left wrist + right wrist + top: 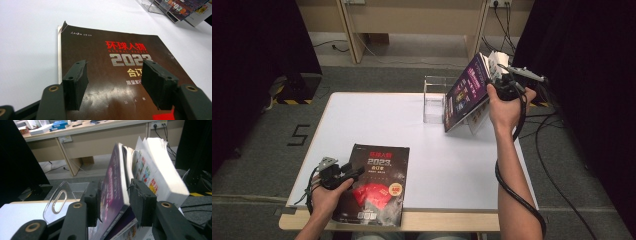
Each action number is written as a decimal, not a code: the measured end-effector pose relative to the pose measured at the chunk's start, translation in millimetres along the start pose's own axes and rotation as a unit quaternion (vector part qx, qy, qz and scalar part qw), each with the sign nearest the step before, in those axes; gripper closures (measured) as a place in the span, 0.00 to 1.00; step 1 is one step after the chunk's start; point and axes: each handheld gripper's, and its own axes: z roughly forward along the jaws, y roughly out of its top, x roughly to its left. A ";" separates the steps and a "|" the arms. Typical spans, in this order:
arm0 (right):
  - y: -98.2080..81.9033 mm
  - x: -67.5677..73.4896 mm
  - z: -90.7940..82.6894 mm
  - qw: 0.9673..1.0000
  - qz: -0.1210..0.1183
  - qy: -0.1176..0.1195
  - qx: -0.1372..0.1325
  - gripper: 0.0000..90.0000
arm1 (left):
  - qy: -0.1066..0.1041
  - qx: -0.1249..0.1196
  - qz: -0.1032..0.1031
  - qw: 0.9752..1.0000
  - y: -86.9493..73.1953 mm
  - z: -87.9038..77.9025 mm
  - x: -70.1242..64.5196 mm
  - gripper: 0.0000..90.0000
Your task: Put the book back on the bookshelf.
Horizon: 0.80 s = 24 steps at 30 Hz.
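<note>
1. 2 tools at work: my left tool [354, 172] hovers over the dark magazine [374, 182] at the near-left edge of the worktop [437, 160].
2. Left tool's jaws stand open over the cover, nothing between the pads; from the left tool view I cannot tell whether they touch the cover.
3. That dark magazine [120, 75] lies flat, its top-left corner curled up.
4. My right tool [494, 80] is up at the far-right corner, with the purple magazine [467, 92] tilted on edge.
5. In the right tool view the purple magazine [113, 192] stands between the jaws; whether both pads press it I cannot tell.
6. Behind its cover, a thick block of pages [162, 170] fans away to the right.
7. The clear acrylic holder [434, 100] sits just beside that magazine, on its left.
</note>
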 end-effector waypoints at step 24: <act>-59.0 28.7 -27.0 0.998 -0.024 0.053 -0.001 0.58 | 0.009 -0.002 -0.005 1.000 1.1 -3.2 0.4 0.32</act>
